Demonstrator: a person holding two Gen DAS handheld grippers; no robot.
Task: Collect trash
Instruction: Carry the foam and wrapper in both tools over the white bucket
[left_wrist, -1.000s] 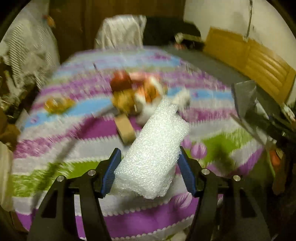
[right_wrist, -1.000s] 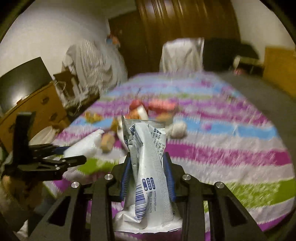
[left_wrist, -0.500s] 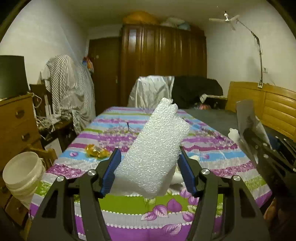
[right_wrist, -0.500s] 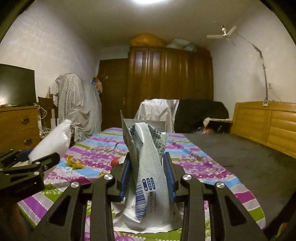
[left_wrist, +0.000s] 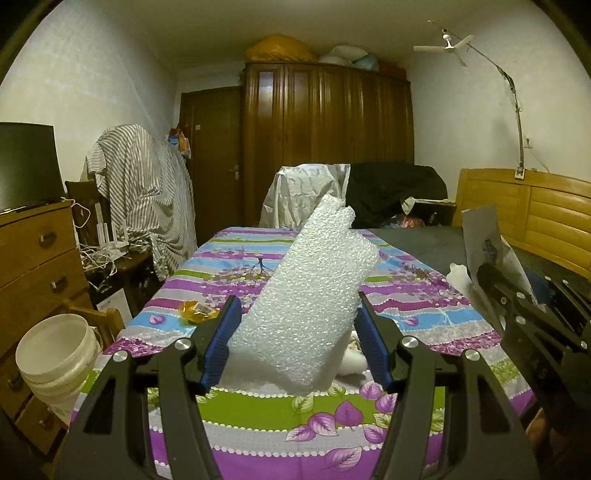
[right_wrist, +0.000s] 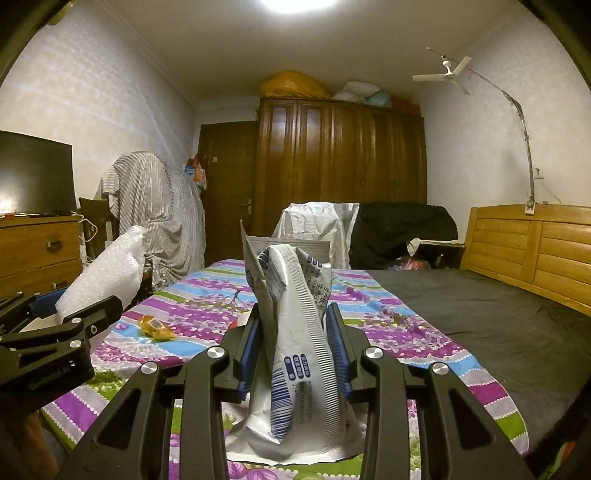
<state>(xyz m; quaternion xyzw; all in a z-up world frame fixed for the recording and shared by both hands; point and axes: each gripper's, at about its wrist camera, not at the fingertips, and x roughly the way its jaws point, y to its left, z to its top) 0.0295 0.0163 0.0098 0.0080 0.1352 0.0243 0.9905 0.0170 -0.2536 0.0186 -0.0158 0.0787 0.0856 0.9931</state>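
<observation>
A foam sheet (left_wrist: 310, 299) is pinched by the left gripper (left_wrist: 299, 347), its jaws spread moderately wide. A crumpled wrapper (right_wrist: 299, 332) is clamped between the right gripper's (right_wrist: 293, 350) narrowly parted jaws, leaning toward 11 o'clock.

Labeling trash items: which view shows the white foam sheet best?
Left wrist: the white bubbly foam sheet fills the centre, gripped in the left claw. Right wrist shows only its side at the left edge.

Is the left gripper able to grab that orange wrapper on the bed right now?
Probably not yet. The left gripper is already shut on the foam piece, so its fingers are full. The orange wrapper lies open on the bedspread, nothing covering it.
</observation>
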